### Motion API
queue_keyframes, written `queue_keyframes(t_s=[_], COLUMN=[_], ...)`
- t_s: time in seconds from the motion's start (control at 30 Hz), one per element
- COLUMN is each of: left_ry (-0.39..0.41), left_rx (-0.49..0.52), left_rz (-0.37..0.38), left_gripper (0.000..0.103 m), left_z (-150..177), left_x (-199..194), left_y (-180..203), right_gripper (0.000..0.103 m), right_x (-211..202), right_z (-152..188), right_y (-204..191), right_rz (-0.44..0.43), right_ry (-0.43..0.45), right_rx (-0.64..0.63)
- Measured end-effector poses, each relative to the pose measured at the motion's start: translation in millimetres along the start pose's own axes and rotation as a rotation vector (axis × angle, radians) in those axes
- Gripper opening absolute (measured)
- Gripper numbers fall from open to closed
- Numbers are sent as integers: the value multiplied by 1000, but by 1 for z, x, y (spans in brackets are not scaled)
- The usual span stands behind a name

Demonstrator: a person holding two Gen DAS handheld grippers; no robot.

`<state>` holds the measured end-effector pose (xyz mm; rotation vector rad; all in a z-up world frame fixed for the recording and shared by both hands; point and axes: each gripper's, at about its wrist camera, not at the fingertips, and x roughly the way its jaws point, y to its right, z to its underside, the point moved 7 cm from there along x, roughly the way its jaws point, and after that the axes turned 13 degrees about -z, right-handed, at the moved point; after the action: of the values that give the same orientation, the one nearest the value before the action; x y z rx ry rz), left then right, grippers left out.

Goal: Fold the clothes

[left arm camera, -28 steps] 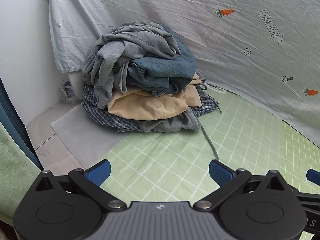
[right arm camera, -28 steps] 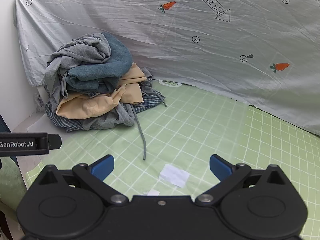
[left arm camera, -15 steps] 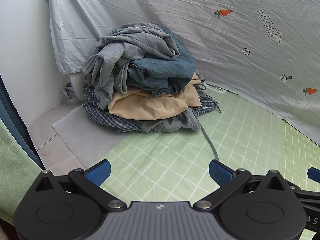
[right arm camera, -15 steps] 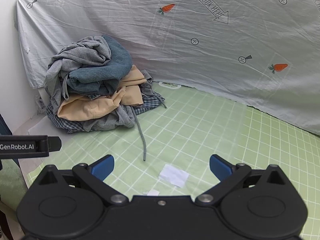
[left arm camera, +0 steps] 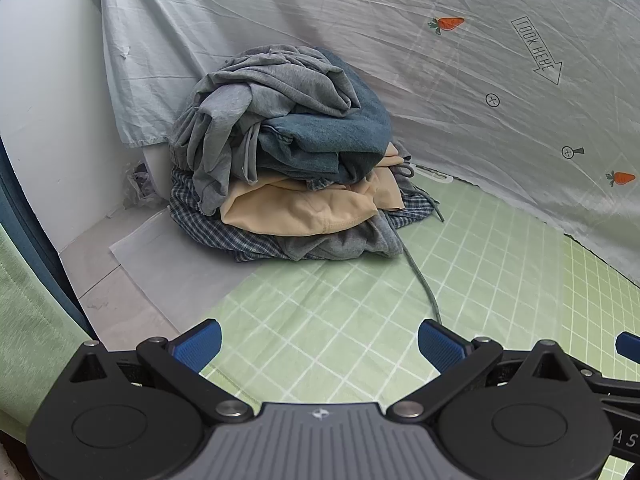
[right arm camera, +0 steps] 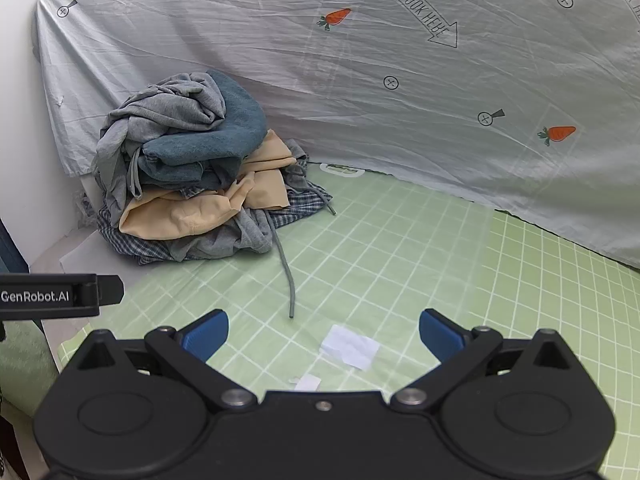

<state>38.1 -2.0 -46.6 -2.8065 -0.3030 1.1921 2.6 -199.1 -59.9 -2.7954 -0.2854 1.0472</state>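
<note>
Pale green cloth with a white grid (left arm camera: pixel 472 264) is spread over the surface, smooth and only lightly creased; at its left edge a grey-white sheet (left arm camera: pixel 176 256) and bare light boards (left arm camera: pixel 108 300) are exposed. Behind it a thin, crinkled grey backdrop sheet (right arm camera: pixel 400 112) is hung, printed with orange carrots, small circled crosses and an arrow outline. A white wall (left arm camera: pixel 44 128) is seen at the left.

The pile of clothes (left arm camera: pixel 288 160) is heaped at the far left corner of the green cloth, against the backdrop. A soft grey knit garment (left arm camera: pixel 260 92) is crumpled on top, over a thicker blue-grey one (left arm camera: pixel 332 136); a smooth beige piece (left arm camera: pixel 304 208) lies below, and a blue checked fabric (left arm camera: pixel 208 228) is at the bottom. A grey cord (right arm camera: pixel 286 268) trails from the pile across the green cloth towards its near edge.

Two white scraps, possibly paper (right arm camera: pixel 352 346), lie flat near the near edge, partly hidden by the right tongs.

The left tongs (left arm camera: pixel 319 342) and the right tongs (right arm camera: pixel 323 332) are both spread wide with nothing held, blue pads (right arm camera: pixel 206 334) apart, well short of the pile.
</note>
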Motion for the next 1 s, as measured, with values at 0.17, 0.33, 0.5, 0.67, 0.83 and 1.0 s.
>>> queue_keyframes(t_s=[0.17,0.33,0.5,0.67,0.83,1.0], left_ry=[3,5,5,5,6,1], left_rx=[1,3,5,7,13,17], left_rz=[-3,-6,-7,-7,-5,-5], left_gripper=[103,103,103,103,103,103], left_z=[2,3,3,3,3,4], left_x=[-1,-2,-2,-2,-2,0], left_y=[1,1,1,3,5,6], right_gripper=[103,103,103,103,103,103], right_x=[0,0,-1,-2,-2,0], right_z=[2,3,3,3,3,4], right_y=[0,0,1,2,4,5], right_rz=[1,-1,0,1,3,5], right_ry=[3,7,10,13,16,15], right_rx=[2,3,6,8,11,15])
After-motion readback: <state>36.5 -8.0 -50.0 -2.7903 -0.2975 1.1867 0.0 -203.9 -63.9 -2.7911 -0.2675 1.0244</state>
